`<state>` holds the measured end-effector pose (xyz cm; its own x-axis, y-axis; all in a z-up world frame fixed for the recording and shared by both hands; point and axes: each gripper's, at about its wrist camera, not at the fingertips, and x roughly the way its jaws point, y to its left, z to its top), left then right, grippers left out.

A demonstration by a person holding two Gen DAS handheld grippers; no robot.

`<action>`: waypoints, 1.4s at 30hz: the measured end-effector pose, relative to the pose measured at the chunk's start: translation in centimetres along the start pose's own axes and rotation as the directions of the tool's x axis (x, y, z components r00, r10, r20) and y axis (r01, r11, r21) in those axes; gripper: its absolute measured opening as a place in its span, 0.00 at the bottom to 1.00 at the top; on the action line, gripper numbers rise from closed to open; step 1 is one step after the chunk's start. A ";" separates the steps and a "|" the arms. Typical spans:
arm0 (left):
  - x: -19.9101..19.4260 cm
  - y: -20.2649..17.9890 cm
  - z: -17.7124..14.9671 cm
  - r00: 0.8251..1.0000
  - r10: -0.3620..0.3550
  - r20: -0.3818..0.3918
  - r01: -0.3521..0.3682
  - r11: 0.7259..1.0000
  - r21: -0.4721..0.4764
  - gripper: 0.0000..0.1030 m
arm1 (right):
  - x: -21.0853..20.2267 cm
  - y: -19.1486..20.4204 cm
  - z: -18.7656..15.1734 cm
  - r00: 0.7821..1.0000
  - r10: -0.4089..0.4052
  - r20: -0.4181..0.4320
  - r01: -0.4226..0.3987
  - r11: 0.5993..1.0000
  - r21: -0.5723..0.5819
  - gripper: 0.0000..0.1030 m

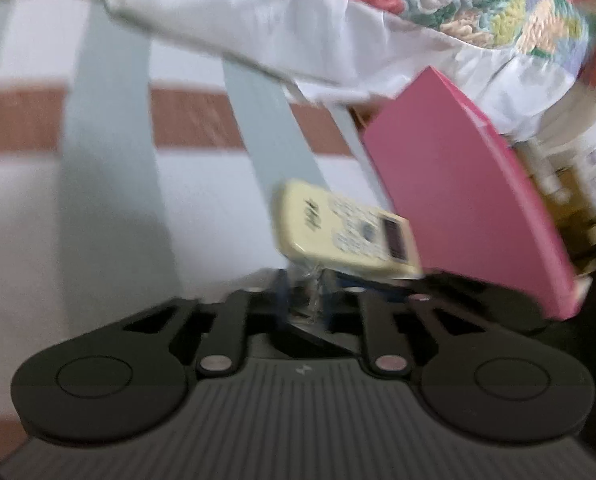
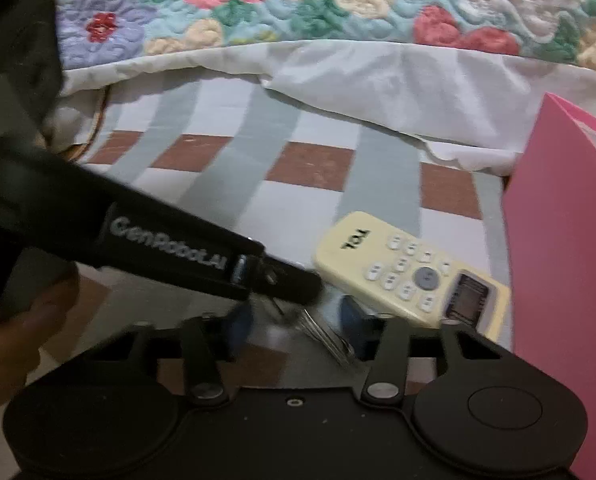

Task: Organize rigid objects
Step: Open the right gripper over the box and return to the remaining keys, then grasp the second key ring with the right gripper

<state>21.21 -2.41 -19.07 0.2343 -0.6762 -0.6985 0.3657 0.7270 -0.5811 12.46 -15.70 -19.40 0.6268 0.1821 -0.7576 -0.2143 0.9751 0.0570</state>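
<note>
A cream remote control (image 2: 409, 272) lies on the checked bedsheet (image 2: 258, 184), close beside an upright pink box (image 2: 565, 260). My left gripper (image 2: 294, 286) reaches in from the left, and a bunch of metal keys (image 2: 325, 336) hangs from its tip. In the blurred left wrist view, the left gripper (image 1: 303, 280) has its blue pads nearly together on a shiny piece that looks like the keys (image 1: 311, 292). The remote (image 1: 337, 228) and pink box (image 1: 457, 200) lie just beyond. My right gripper (image 2: 298, 320) stands open, its blue fingers (image 2: 353, 320) either side of the keys without pressing them.
A floral quilt (image 2: 298, 0) with a white border covers the far part of the bed. A person's hand (image 2: 18, 332) holds the left gripper at lower left. Blurred bottles on a shelf (image 1: 577, 176) stand beyond the pink box.
</note>
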 end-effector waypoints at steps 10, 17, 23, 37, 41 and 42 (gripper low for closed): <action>-1.6 -0.5 0.4 0.999 -0.033 0.000 0.033 0.997 -0.073 0.06 | -1.0 0.3 -0.3 0.999 -0.011 -0.034 0.011 1.000 -0.010 0.31; -2.7 0.1 0.1 0.998 0.062 -0.029 -0.063 0.997 -0.040 0.07 | -2.3 1.1 -1.2 0.996 -0.021 -0.086 0.010 0.993 -0.116 0.49; -2.3 0.1 -0.2 0.997 0.055 -0.048 -0.057 0.997 -0.047 0.07 | -2.2 1.1 -0.8 0.996 -0.027 -0.085 0.017 0.993 -0.115 0.33; -1.2 1.7 -0.6 0.994 -0.022 -0.107 0.003 0.985 -0.175 0.19 | -2.7 -0.5 -0.8 0.996 0.036 -0.083 -0.029 0.996 0.083 0.03; -1.3 2.6 -0.5 0.991 -0.102 -0.089 0.075 0.961 -0.265 0.30 | -2.7 -0.2 -0.8 0.997 0.023 -0.076 -0.019 0.998 0.053 0.03; -1.3 2.7 -0.5 0.990 -0.112 -0.085 0.084 0.957 -0.276 0.30 | -2.8 0.0 -0.7 0.997 0.019 -0.074 -0.017 0.999 0.038 0.03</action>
<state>21.42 0.45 -19.95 0.1150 -0.7405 -0.6621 0.1211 0.6720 -0.7306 10.18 -16.30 -17.81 0.5656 0.1911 -0.8023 -0.1957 0.9761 0.0945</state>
